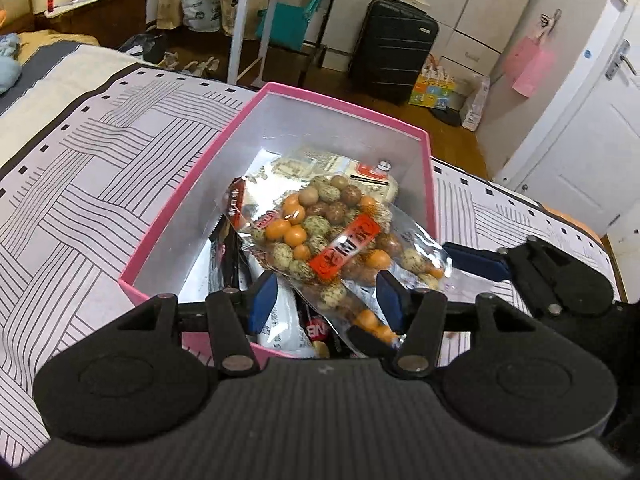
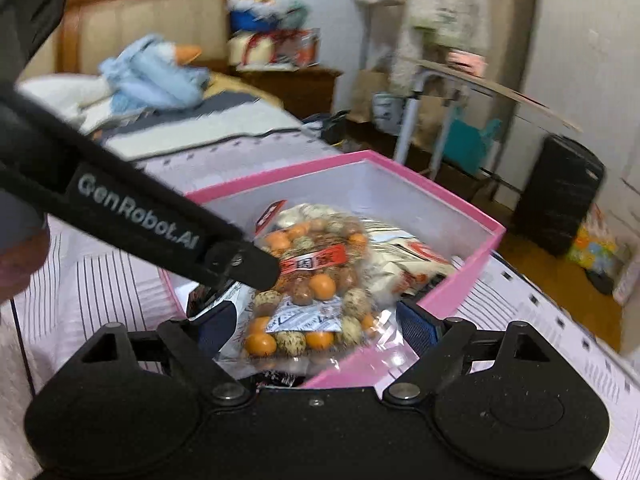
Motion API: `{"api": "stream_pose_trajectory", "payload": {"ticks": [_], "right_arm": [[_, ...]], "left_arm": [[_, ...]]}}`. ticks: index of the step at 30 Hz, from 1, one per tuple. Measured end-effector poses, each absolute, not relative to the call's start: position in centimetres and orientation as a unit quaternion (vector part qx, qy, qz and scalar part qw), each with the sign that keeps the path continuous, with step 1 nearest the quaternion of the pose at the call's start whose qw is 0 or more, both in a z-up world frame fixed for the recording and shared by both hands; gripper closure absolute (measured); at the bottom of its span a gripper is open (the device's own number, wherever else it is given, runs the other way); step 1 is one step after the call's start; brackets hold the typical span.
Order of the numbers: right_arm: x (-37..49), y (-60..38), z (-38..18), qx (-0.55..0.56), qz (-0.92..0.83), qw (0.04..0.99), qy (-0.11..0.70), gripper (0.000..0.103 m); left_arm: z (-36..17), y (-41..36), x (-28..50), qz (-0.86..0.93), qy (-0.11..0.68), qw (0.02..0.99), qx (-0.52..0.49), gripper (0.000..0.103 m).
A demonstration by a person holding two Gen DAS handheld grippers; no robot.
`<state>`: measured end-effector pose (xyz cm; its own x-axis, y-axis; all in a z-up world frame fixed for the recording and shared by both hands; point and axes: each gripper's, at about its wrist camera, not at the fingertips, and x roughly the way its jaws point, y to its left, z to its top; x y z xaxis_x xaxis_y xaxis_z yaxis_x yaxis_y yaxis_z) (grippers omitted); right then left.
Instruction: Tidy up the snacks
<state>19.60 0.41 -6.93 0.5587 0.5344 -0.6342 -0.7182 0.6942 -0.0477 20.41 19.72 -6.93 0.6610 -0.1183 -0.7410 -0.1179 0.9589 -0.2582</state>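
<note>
- Your left gripper [image 1: 326, 300] is reaching down into the pink box [image 1: 176, 216], its jaws standing part-way apart on either side of the near end of the clear bag of coated nuts [image 1: 320, 232]. The blue pads [image 1: 264, 300] are not pressing on it: the left one is sitting clear of the bag, and the right one is just beside the film, so nothing is gripped.
- Your right gripper [image 2: 320, 324] is coming at the same bag [image 2: 316, 280] from the other side, jaws spread wide, one blue pad [image 2: 420, 324] on each side of the bag's near end and neither squeezing it.
- The bag of orange, brown and speckled nuts, with its red label, is lying tilted on top of the other packets inside the box.
- Beneath and behind it, a white packet with red print [image 1: 360, 172] is resting against the far wall, and a dark wrapper [image 1: 228, 256] is standing along the left side.
- In the right wrist view, the black arm of your left gripper [image 2: 140, 220] is crossing over the box's left edge.
- The box is sitting on a bedspread [image 1: 80, 160] patterned with line blocks.
- Beyond the bed, a black suitcase [image 1: 392, 48] is standing on the wooden floor.
</note>
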Motion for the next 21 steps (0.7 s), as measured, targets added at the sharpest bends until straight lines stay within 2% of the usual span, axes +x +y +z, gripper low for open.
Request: {"api": "stream_pose_trajectory", "payload": {"ticks": [6,21], "right_arm": [[16.7,-4.2,-4.4,-0.071,0.317,0.901,0.287,0.013],[10.5,-12.4,-0.9,-0.021,0.196,0.939,0.282,0.013]], "left_arm": [[-5.0,18.5,18.2,-0.023,0.392,0.911,-0.128,0.049],[-1.5,15.2,12.7,-0.065,0.366,0.925,-0.085,0.049]]}}
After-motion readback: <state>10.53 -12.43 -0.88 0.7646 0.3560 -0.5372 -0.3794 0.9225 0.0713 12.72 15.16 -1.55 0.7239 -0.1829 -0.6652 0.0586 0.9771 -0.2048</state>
